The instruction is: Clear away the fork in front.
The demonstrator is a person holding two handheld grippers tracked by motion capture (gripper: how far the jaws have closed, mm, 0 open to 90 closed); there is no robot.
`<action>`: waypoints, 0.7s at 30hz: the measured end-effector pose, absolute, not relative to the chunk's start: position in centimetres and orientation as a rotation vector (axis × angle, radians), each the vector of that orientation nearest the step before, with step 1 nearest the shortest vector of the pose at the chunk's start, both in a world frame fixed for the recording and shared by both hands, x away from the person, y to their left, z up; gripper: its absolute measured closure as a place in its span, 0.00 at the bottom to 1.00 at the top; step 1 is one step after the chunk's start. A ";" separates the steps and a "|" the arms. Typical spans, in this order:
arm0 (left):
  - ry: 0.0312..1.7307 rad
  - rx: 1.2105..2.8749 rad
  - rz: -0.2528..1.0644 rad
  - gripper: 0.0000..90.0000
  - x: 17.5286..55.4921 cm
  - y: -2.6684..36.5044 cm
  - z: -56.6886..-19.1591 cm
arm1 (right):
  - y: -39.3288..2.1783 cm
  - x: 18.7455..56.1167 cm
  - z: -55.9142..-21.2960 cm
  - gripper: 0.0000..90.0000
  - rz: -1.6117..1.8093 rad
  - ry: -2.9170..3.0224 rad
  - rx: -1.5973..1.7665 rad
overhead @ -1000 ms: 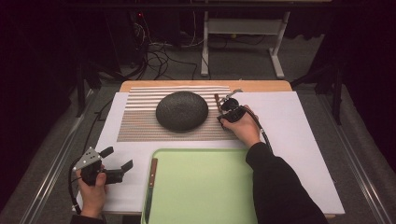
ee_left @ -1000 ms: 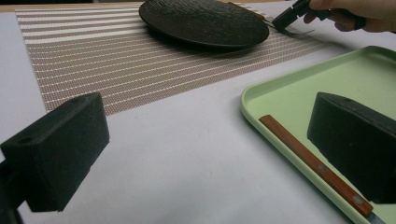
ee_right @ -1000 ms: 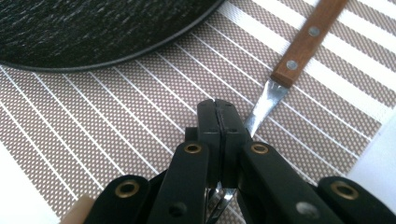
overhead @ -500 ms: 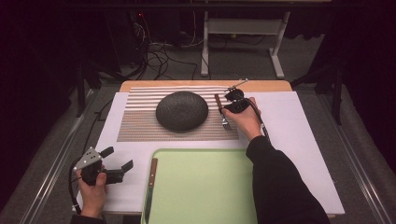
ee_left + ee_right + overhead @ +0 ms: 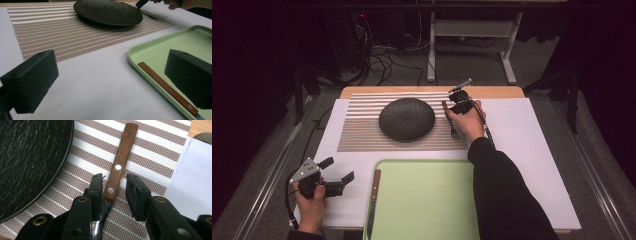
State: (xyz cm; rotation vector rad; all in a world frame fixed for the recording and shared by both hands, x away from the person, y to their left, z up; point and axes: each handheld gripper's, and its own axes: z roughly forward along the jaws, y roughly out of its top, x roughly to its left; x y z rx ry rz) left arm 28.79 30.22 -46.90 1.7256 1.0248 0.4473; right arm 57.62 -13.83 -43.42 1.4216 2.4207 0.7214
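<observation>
A fork with a wooden handle (image 5: 122, 155) lies on the striped placemat (image 5: 362, 130), just right of the dark round plate (image 5: 407, 118). My right gripper (image 5: 455, 105) hovers over the fork (image 5: 452, 129), pointing down. Its jaws came apart and have just been closing a little. The handle lies between the pads with a gap on one side, so it is not gripped. My left gripper (image 5: 338, 170) is held open and empty at the near left, beside the green tray (image 5: 422, 200). From there the plate (image 5: 107, 12) and fork (image 5: 152, 16) show far off.
A wooden-handled knife (image 5: 375, 185) lies along the tray's left inner edge, also seen as the knife (image 5: 165, 87) close to my left jaws. White paper (image 5: 532, 145) covers the table. Dark floor, cables and a desk frame lie beyond the far edge.
The right hand has slid toward the far edge along the fork's handle, and its jaws have come off the fork. The left hand has kept still.
</observation>
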 end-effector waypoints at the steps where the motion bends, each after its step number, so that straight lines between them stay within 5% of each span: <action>1: 1.025 1.726 0.447 0.00 28.8 30.2 -46.9 | -13.7 57.7 -43.5 0.76 0.719 2.420 1.417; 21: 1.031 1.728 0.450 0.00 28.8 30.2 -46.9 | -11.8 58.1 -44.3 0.81 0.577 2.376 1.435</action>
